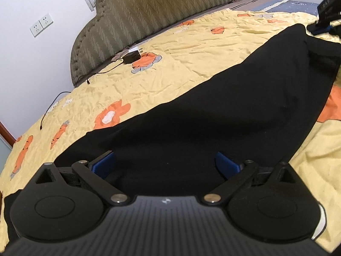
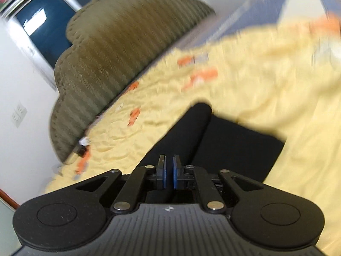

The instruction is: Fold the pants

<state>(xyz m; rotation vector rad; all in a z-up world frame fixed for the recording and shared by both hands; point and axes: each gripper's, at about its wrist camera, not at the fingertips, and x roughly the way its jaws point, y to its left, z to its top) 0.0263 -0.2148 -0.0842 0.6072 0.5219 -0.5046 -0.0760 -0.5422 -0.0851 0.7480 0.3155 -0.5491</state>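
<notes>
Black pants (image 1: 223,98) lie spread across the yellow bedspread (image 1: 170,49). My left gripper (image 1: 165,162) hovers low over their near end, jaws open wide, with black cloth below and between the blue pads (image 1: 104,163) but not pinched. My right gripper (image 2: 168,171) has its pads almost together on a thin fold of the pants (image 2: 223,147), which stretch away from its fingertips. In the left wrist view the right gripper (image 1: 319,26) sits at the pants' far right end, where the cloth rises toward it.
A padded olive headboard (image 1: 162,10) runs along the bed's far side. A black charger with a white plug (image 1: 132,56) and its cable (image 1: 53,106) lie on the bedspread near it. The white wall holds sockets (image 1: 41,24). The right wrist view is motion-blurred.
</notes>
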